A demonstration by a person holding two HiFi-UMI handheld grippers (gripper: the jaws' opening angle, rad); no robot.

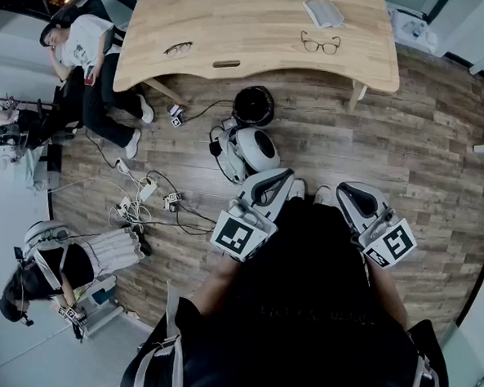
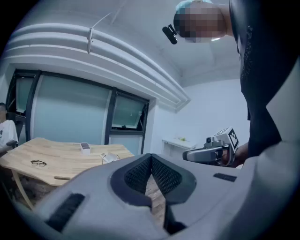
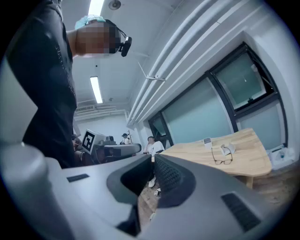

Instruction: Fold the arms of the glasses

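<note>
Approach is the only step in hand, and none of the folding has begun. You stand well back from the bench [image 1: 236,25] on the wooden floor, with both tools held low against your body. Your left gripper [image 1: 277,181] has its jaws brought together with nothing between them. Your right gripper [image 1: 352,194] is the same, with its pads meeting at the tips and empty (each gripper's own view shows only floor through the slit below the tips).

The glasses [image 1: 320,44] lie toward the right end of the bench, near its front edge, and their arms look spread open. A pale case [image 1: 322,12] lies just behind them. A second pair [image 1: 178,49] lies toward the left end, also near the front edge. At this size I cannot tell whether its arms are open or folded.

The next move, as I judge it, is to walk up to the bench. Take care around the round white-and-black device [image 1: 249,148] and the cables [image 1: 143,203] on the floor between you and it. Once close, part both sets of jaws. Let one gripper steady the frame at the lenses while the other swings an arm inward. A frame this thin will likely skate on the smooth wood if you push it without steadying it first.
</note>
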